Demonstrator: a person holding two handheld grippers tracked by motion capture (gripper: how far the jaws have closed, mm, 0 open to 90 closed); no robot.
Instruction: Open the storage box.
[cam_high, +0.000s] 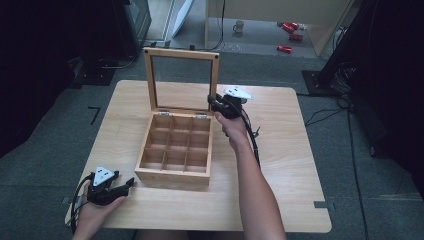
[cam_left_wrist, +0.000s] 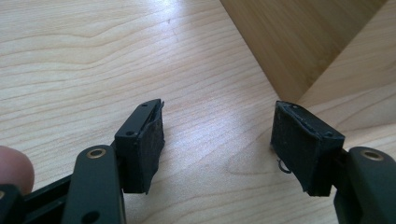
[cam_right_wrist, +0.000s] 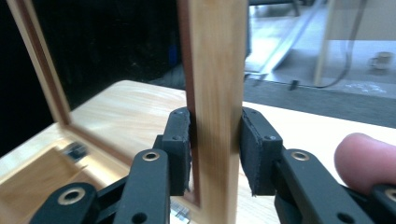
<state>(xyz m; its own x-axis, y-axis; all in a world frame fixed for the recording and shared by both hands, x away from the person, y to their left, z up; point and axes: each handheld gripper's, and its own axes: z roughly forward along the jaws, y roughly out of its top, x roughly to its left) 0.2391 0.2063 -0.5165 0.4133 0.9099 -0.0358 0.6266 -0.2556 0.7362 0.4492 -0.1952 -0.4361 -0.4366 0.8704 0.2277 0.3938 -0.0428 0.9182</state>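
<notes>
Wooden box (cam_high: 174, 150) stands open mid-desk, its lid (cam_high: 182, 81) upright at the rear.

High view: right gripper (cam_high: 216, 105) meets the lid's right upright; left gripper (cam_high: 122, 187) rests off the box's near-left corner. Left gripper view: jaws released, box corner ahead. Right gripper view: jaws clenched across the vertical frame rail (cam_right_wrist: 215, 107).

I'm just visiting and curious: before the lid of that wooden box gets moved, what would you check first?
1. Right hand-held gripper clamped on the lid frame: ok, pads press both faces.
2. Lid upright, fully open: ok.
3. Compartments of the box free of items: ok, they look empty.
4. Left hand-held gripper out of the lid's path: ok, open, on the table near the box's front corner.
5. Hinges sound: cannot tell.
</notes>
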